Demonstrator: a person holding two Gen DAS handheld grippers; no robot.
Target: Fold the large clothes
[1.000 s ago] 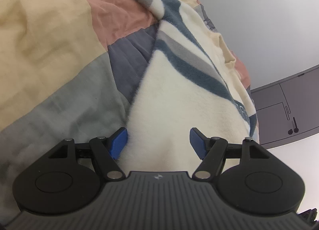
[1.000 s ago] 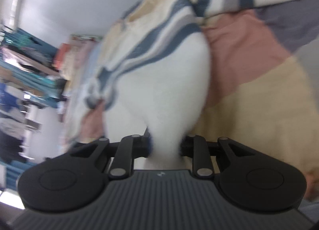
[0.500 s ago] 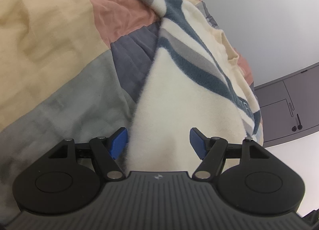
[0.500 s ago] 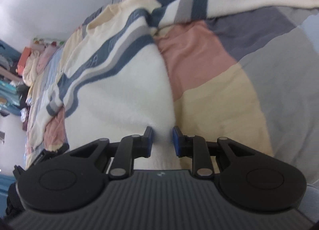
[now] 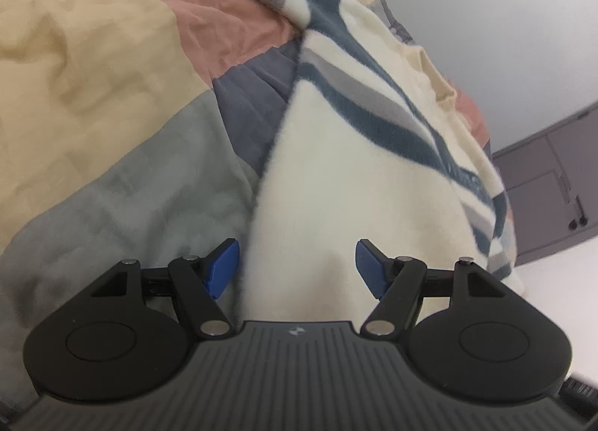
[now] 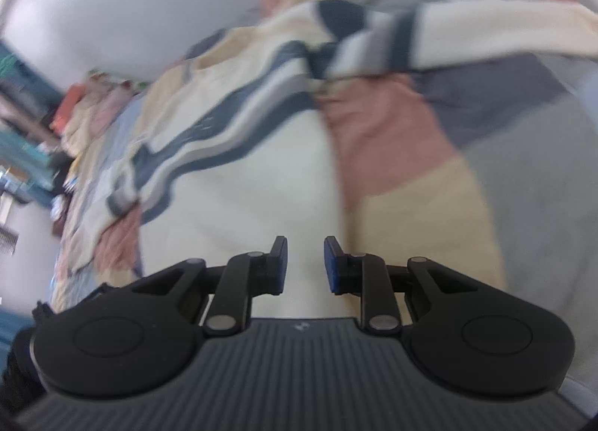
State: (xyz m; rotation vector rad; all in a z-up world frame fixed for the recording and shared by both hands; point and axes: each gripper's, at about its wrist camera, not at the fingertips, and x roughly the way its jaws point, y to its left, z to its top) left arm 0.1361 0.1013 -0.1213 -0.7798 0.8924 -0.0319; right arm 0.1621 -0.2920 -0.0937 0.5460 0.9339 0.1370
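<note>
Spread across the bed: a patchwork quilt in tan, pink, grey and slate. On top, flat and face up, a cream fleece sweater with navy and grey chest stripes, one sleeve thrown out sideways. Probably soft, thick, light and limp; likely to sag and drag on the quilt, not slide. Best taken at the hem corners, pinching both layers. Left gripper over the hem, jaws wide, fleece between the pads but unpinched. Right gripper narrow yet parted, gap showing cream cloth, nothing clamped.
</note>
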